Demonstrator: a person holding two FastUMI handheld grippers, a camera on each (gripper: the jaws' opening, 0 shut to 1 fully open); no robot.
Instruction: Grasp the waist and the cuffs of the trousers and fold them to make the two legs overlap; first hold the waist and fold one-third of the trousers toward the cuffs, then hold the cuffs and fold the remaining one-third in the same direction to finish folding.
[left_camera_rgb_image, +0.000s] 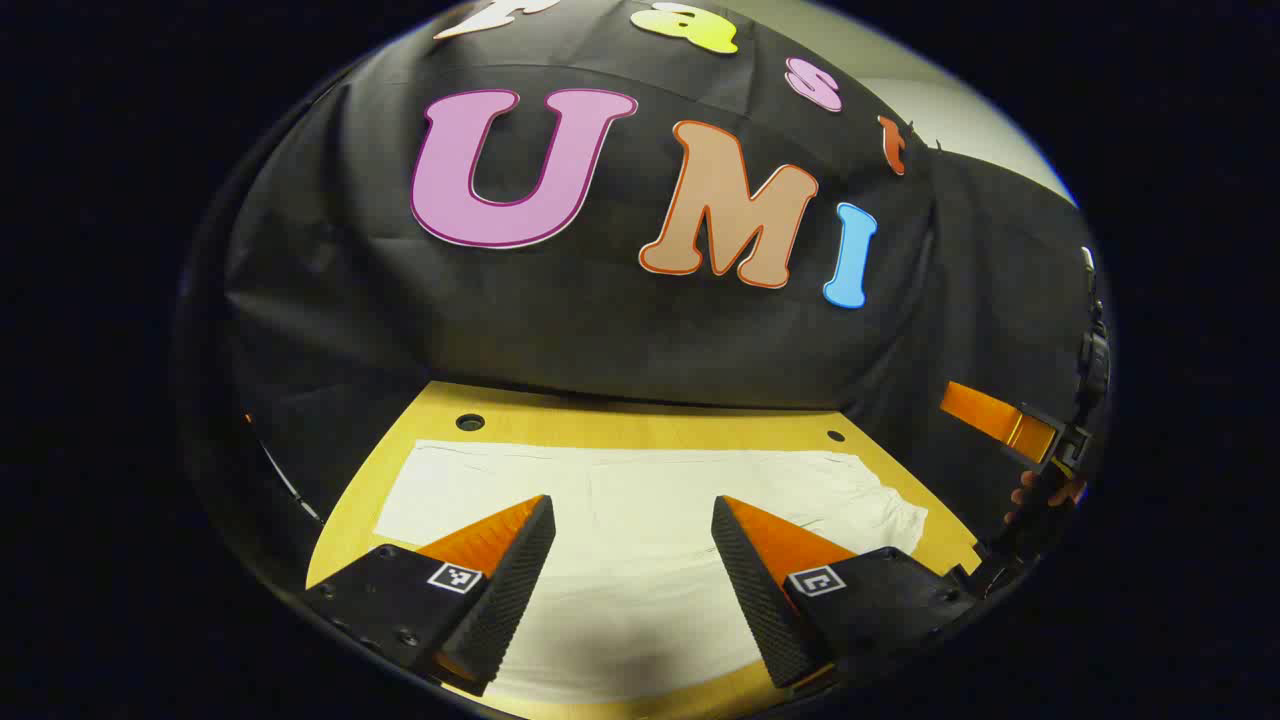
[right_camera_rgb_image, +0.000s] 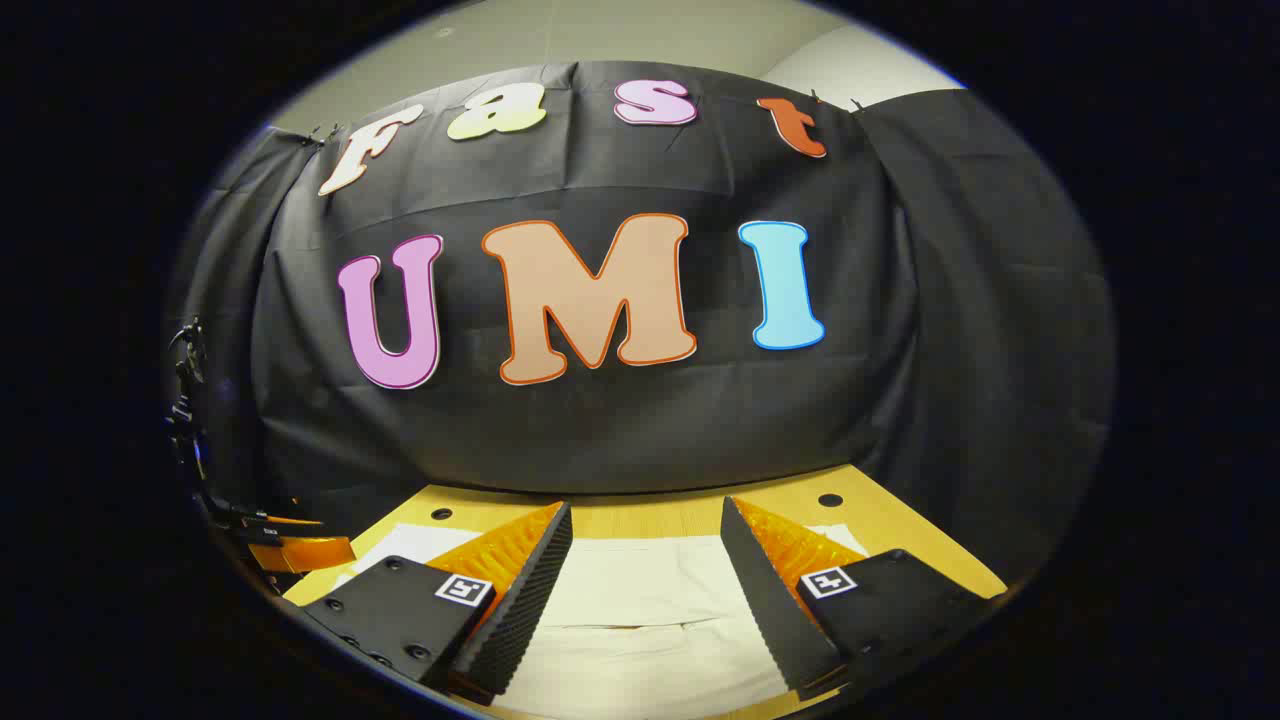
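Trousers: the white cloth trousers (left_camera_rgb_image: 640, 500) lie flat on the yellow wooden desk (left_camera_rgb_image: 560, 410), spread across most of its width and reaching close to its near edge.
Long axis: it runs side to side, parallel to the desk's far edge; a faint seam or fold line runs along the length in the right gripper view (right_camera_rgb_image: 640, 590).
Ends: in the left gripper view the right end looks rumpled and rounded near the desk's right edge, the left end squarer; I cannot tell for sure which is waist and which is cuffs.
Left gripper: the left gripper (left_camera_rgb_image: 632, 560) hangs above the near middle of the cloth, fingers spread wide, nothing between them, not touching the fabric as far as I can tell.
Right gripper: the right gripper (right_camera_rgb_image: 645, 590) hovers over the trousers too, fingers spread apart and empty; in the left gripper view it shows off the desk's right edge, held by a hand (left_camera_rgb_image: 1045, 495).
Key relation: the trousers lie ahead of and below both sets of fingers, so each gripper must go down and out along the long axis, left to the left end, right to the right end.
Stage: judging by the flat cloth, folding has hardly begun; no end is gripped.
Desk: 2 small dark holes (left_camera_rgb_image: 470, 422) sit near its far corners.
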